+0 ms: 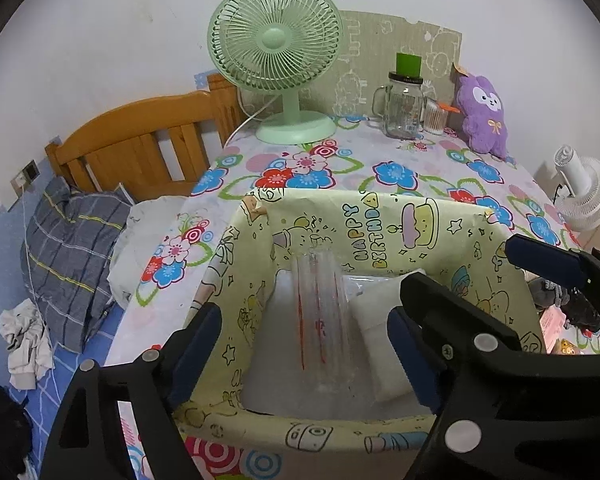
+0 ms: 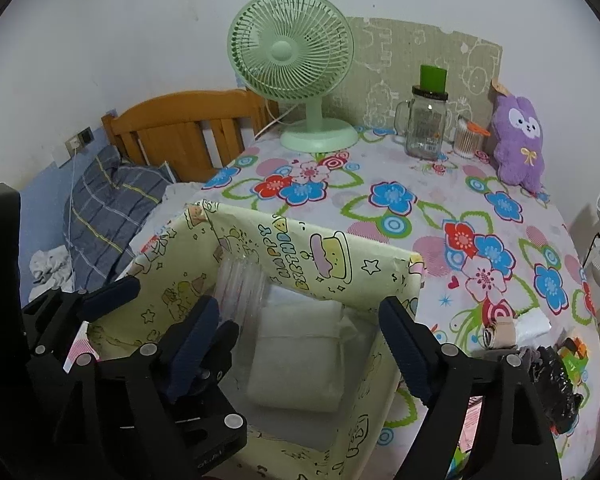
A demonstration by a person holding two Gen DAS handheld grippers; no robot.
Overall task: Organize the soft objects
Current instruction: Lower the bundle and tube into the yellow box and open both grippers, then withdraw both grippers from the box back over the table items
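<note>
Both tongs, left (image 1: 304, 344) and right (image 2: 300, 344), spread apart and gripping nothing above the yellow birthday-print box (image 2: 332, 248) on the floral desk (image 2: 440, 216), with folded white soft packs (image 2: 300, 364) lying inside beside a clear plastic package (image 1: 320, 320).

I count 1 yellow cartoon-print birthday box (image 2: 328, 256) w/ 1 folded white soft pack (image 2: 300, 356) and 1 clear plastic sleeve w/ red print (image 1: 320, 320) inside. Fans: 2, i.e. 1 mint-green desk fan (image 2: 290, 50) at 12 o'clock, 1 white fan (image 1: 584, 192) at 3. Also 1 purple plush bunny (image 2: 520, 140) at 2 o'clock, 1 glass mason-jar mug w/ green lid (image 2: 426, 120), 1 clear cotton-swab tub (image 2: 468, 138), 1 grey plaid pillow (image 1: 68, 256) at 9. My claws: 2.
</note>
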